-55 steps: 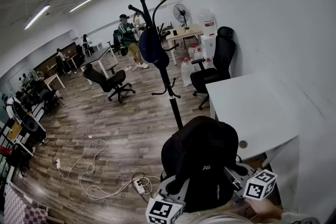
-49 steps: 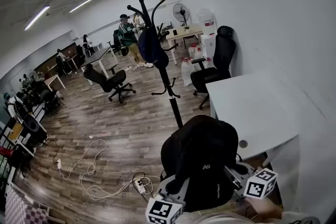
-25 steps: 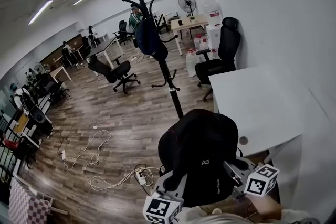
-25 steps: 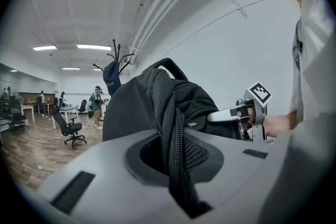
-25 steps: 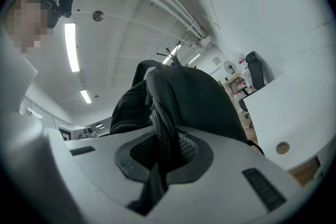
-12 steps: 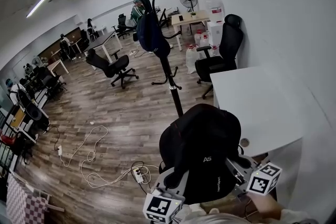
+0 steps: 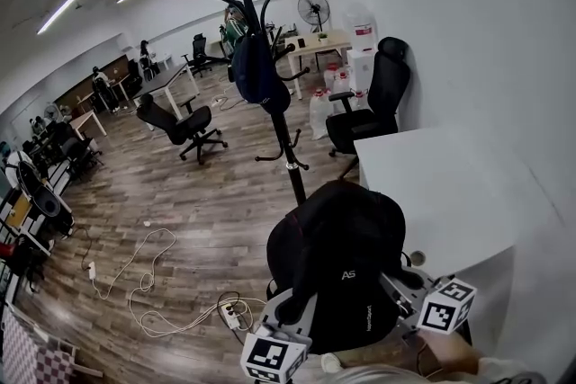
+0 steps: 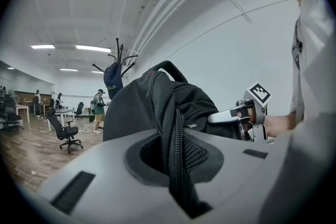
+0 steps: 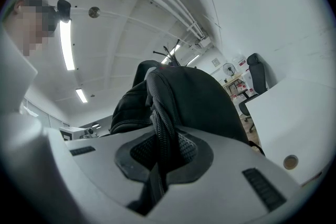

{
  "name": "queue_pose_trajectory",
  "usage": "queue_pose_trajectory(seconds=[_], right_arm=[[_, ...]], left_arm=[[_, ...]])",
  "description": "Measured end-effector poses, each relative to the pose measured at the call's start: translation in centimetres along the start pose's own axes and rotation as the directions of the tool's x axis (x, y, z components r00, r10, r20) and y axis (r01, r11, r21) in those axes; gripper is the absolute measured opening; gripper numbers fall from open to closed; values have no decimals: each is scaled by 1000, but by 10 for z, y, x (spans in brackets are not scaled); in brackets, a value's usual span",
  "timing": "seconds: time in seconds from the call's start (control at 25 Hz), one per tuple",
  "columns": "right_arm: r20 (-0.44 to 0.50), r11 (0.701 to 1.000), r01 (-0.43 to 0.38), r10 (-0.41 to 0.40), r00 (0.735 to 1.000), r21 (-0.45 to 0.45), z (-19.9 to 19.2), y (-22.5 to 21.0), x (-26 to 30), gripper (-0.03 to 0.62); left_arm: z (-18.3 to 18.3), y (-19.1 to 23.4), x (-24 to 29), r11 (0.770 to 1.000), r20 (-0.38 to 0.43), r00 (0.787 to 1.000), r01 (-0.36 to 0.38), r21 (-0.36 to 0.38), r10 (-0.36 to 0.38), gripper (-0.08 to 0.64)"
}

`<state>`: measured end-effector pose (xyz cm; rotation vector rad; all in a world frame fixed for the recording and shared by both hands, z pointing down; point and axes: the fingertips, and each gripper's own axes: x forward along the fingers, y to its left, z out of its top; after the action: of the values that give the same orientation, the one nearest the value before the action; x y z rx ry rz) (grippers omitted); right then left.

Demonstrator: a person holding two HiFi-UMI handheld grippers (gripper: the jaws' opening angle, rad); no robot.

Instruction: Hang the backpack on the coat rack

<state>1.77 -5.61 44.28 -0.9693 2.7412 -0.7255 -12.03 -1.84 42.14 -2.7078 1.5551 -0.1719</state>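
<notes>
A black backpack [image 7: 337, 261] hangs upright between my two grippers, low in the head view. My left gripper [image 7: 292, 308] is shut on one mesh shoulder strap [image 8: 170, 149]. My right gripper [image 7: 398, 285] is shut on the other strap [image 9: 160, 134]. The pack's body [image 8: 131, 113] fills the middle of both gripper views. The black coat rack [image 7: 286, 139] stands on the wood floor just beyond the pack, apart from it. A dark blue bag [image 7: 256, 72] hangs from its hooks. The rack's top also shows small in the left gripper view [image 8: 119, 57].
A white table [image 7: 450, 193] sits at the right against the wall, with a black office chair [image 7: 373, 103] behind it. Another chair [image 7: 184, 126] stands at left. Cables and a power strip [image 7: 229, 315] lie on the floor near my left gripper. People stand far back.
Both grippers have carried the backpack a little way across the floor towards the coat rack. The grips on the straps are the same.
</notes>
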Motion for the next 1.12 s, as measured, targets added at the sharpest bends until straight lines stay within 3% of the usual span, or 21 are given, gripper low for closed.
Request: queue_pose_trajectory(seconds=[0.72, 1.12], right_arm=[[32, 996, 57, -55, 998, -67, 10, 5, 77, 31], [25, 999, 29, -28, 999, -38, 20, -13, 103, 31]], left_arm=[[6, 77, 16, 997, 46, 996, 77, 25, -78, 32], [8, 100, 38, 998, 18, 998, 54, 14, -55, 32]])
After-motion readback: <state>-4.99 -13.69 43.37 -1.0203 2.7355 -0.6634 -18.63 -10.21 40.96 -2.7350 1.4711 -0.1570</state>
